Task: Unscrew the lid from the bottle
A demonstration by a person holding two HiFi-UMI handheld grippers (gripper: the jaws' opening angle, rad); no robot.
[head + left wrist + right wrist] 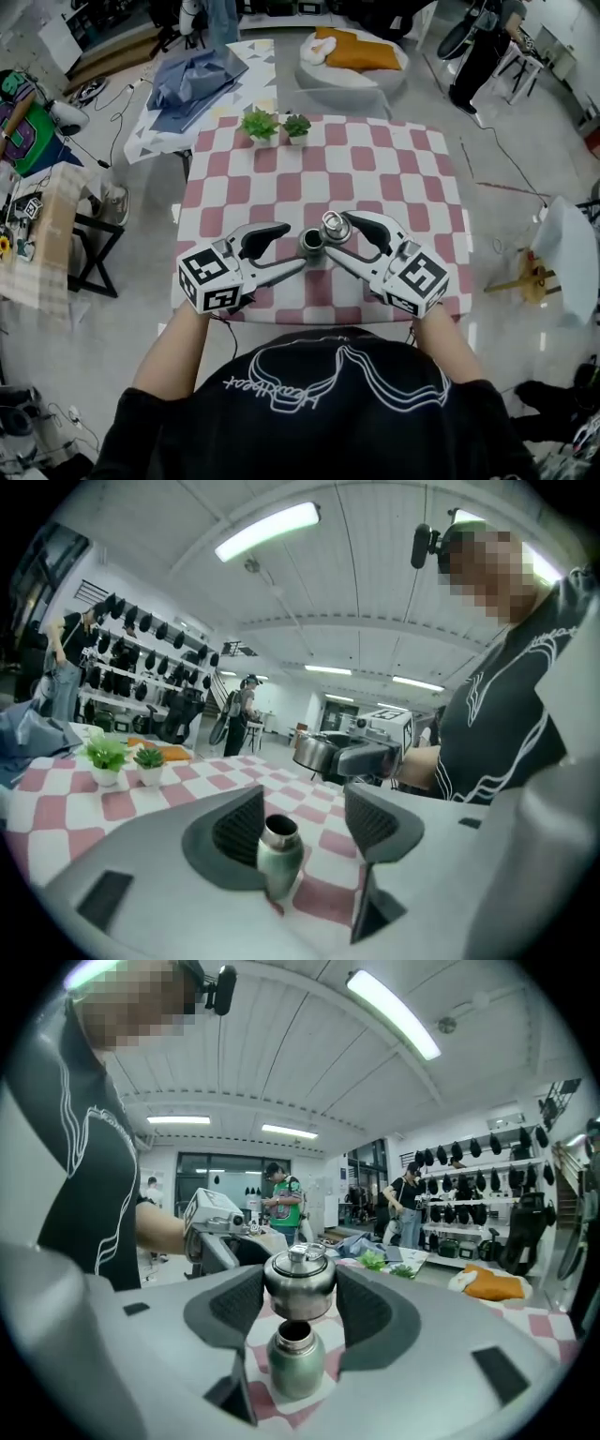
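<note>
A small green metal bottle (311, 244) stands open-mouthed on the pink-and-white checkered table (394, 178), near its front edge. My right gripper (336, 234) is shut on the steel lid (333, 225). It holds the lid just above and slightly behind the bottle's mouth, free of the neck. In the right gripper view the lid (299, 1279) hangs over the bottle (297, 1358). My left gripper (305, 827) stands open around the bottle (278, 850). The bottle is close to the left pad, with a clear gap to the right pad.
Two small potted plants (261, 124) (296, 125) stand at the table's far edge. Beyond it are a table with a blue cloth (192, 80) and a white seat with an orange cushion (352, 52). People stand far off in the room.
</note>
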